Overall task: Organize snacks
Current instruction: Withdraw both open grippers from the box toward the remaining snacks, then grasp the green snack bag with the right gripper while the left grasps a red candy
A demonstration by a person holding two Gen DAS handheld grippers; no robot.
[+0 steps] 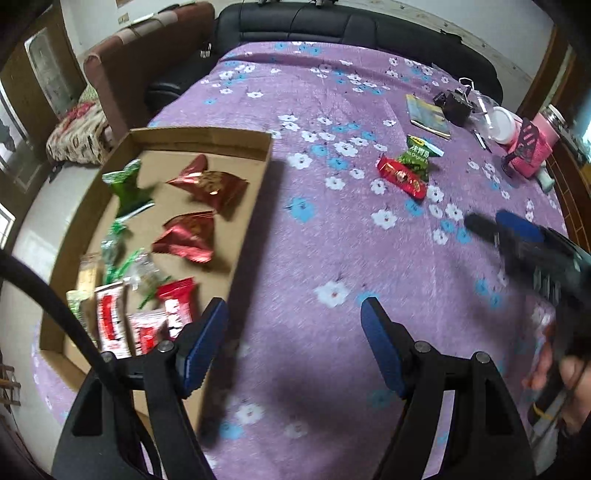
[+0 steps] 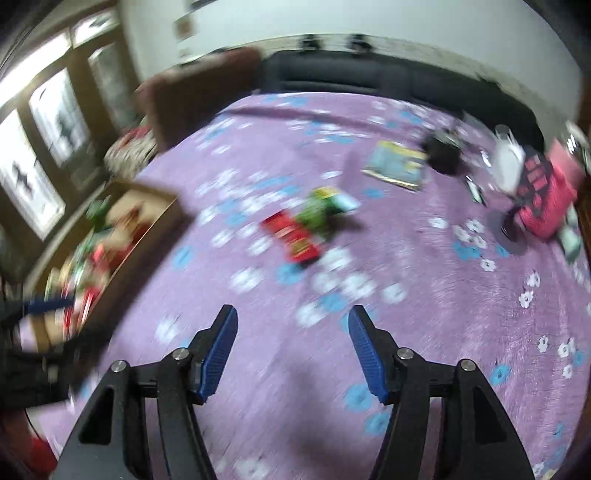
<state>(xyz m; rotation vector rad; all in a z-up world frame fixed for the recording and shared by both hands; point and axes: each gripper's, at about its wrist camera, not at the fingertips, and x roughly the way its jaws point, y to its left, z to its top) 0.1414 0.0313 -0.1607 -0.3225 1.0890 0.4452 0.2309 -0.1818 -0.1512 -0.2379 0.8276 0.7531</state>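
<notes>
A shallow cardboard box (image 1: 207, 134) sits at the left of the purple flowered tablecloth and holds several red and green snack packets (image 1: 208, 188). A red snack bar (image 1: 402, 178) and a green snack packet (image 1: 417, 157) lie on the cloth at centre right; both show blurred in the right wrist view, the bar (image 2: 293, 236) and the packet (image 2: 317, 212). My left gripper (image 1: 293, 314) is open and empty beside the box's near right edge. My right gripper (image 2: 291, 321) is open and empty above bare cloth, short of the two loose snacks; it also shows in the left wrist view (image 1: 491, 221).
At the far right stand a booklet (image 1: 428, 116), a black object (image 1: 456, 105), a white lidded container (image 1: 502, 123) and a pink item (image 1: 528, 146). A black sofa (image 1: 351, 26) runs behind the table. The box shows blurred at left in the right wrist view (image 2: 147, 218).
</notes>
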